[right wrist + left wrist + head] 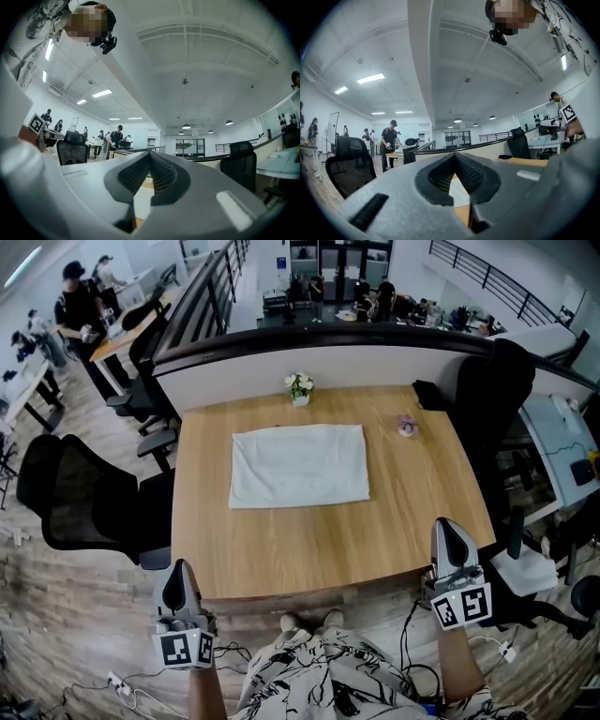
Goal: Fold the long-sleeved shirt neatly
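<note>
- Shirt (299, 466): white, lies on the wooden table (281, 549) as a flat, near-rectangular fold. It sits around the table's middle, slightly towards the far side, with its long edges running left to right. Nothing touches it.
- Left gripper (178, 570): held off the table's near-left corner, over the floor and well apart from the shirt. Its own view shows the two ribbed pads (440, 176) brought together at the tips, with nothing gripped between them.
- Right gripper (450, 532): held by the table's near-right corner, also well apart from the shirt. Its own view shows the jaws closed tip to tip and empty.
- Both marker cubes face the head camera. The person's forearms and black-and-white patterned clothing (319, 671) show at the bottom of the head view.
- Far edge of table: small pot of white flowers (299, 387) near the middle. A small pinkish object (406, 425) sits to its right; it is too small to identify.
- Surroundings: black office chair (84, 493) left of the table and another (497, 390) at the far right. A curved white partition (356, 362) stands behind the table, and cables (412, 652) lie on the wood floor near the person's feet.
</note>
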A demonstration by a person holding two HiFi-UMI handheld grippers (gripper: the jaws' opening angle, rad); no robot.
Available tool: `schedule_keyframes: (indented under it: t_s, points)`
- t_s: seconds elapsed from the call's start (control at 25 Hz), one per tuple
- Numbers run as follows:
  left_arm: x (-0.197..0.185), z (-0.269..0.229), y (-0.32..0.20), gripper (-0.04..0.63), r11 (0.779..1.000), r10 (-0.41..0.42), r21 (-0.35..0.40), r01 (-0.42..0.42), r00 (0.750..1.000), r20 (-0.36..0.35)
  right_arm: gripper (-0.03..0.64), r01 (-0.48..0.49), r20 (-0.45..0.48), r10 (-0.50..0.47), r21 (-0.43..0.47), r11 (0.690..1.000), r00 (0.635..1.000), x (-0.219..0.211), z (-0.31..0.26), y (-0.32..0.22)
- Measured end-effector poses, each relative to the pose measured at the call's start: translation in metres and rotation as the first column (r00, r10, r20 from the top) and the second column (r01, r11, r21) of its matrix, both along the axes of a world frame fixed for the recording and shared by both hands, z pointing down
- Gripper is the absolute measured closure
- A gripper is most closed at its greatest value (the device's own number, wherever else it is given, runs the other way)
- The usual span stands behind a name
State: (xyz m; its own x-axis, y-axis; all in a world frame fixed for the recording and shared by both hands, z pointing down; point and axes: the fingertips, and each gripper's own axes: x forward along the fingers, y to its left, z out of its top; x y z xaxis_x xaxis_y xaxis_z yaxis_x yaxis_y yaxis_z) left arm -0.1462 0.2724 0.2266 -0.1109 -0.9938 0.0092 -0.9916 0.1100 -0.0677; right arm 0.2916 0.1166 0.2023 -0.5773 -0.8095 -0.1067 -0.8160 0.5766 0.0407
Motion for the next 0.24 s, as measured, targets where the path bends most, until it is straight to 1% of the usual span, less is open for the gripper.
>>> schedule_keyframes:
  t_s: [0.24]
  points:
    - [0.0009,0.003,-0.0047,0.591,1.0,0.003,-0.008,-0.003,1.0,0.001,0.611,-0.006,0.001,0.006,-0.001,1.0,1.0,0.0003,0.0017,-0.005]
